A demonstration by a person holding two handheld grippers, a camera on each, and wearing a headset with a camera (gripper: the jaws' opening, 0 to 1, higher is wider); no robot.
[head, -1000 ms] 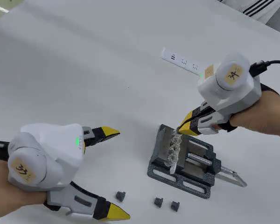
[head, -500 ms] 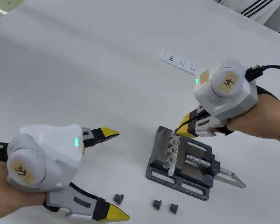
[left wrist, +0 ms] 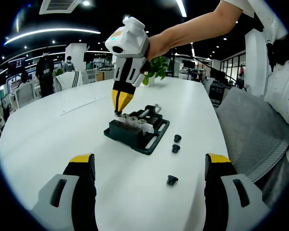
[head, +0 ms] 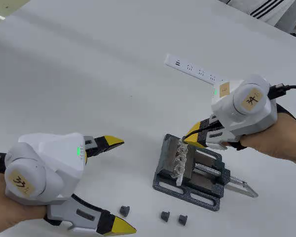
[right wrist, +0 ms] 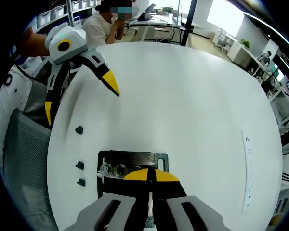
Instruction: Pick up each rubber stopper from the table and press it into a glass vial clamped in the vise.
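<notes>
Where the vials [head: 178, 159] stand: upright in a row, clamped in the vise [head: 163, 177], on the right part of the table [head: 89, 74].
Vial mouths: in the right gripper view I see two open mouths beside the tips. The far end of the row is hidden under them.
Stoppers [head: 165, 216]: three, loose on the table just in front of the vise, apart from each other. None has moved in the last second.
Right gripper [head: 191, 135]: jaws pressed together, tips just above the far end of the row. I cannot tell whether a stopper sits between them.
Change: over the last second the right gripper's body has dropped and tilted flatter, while its tips have stayed over the same end of the row. The slight shift of the whole picture is my headset, not the vise.
Meaning: I judge that a press on the far vial is in hand or just ending. Three stoppers remain to be fetched, and at least two vials are open.
Left gripper [head: 117, 183]: jaws spread wide and holding nothing, low over the table left of the vise. Its nearer tip is beside the leftmost stopper, and it has hardly moved.
Stickers [head: 20, 181]: a tan one on each gripper with handwritten marks I cannot read.
Strip [head: 192, 70]: white, beyond the vise. Its printed marks are too small to read.
Brands: none legible.
</notes>
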